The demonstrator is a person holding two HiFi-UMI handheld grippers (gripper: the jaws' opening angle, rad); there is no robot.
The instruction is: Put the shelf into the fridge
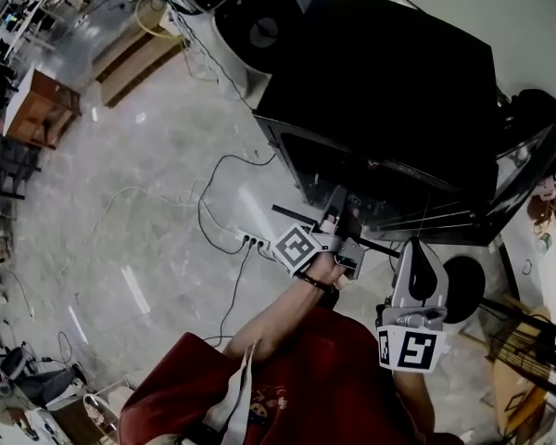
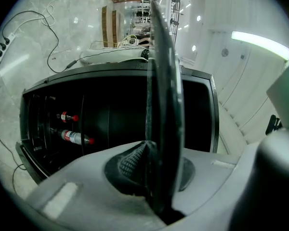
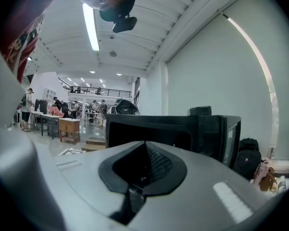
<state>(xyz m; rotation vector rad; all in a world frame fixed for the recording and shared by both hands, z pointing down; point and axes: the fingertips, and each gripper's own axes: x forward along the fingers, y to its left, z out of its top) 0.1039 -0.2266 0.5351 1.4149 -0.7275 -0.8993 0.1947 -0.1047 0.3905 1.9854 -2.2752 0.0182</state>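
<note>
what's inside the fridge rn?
Two red-capped bottles show in the fridge, left in the left gripper view. The shelf held by the left gripper covers the middle; the rest is too dark to tell.

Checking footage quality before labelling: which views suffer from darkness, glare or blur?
Head view: fridge nearly black, interior unreadable. Left gripper view: shelf edge close-up and blurred, ceiling light glaring. Right gripper view: strip light blown out, fisheye bends the wall.

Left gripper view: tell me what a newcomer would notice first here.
A dark shelf, seen edge-on, runs up the picture's middle, clamped in the left gripper. Behind it gapes the open black fridge, with two red-capped bottles inside at the picture's left.
</note>
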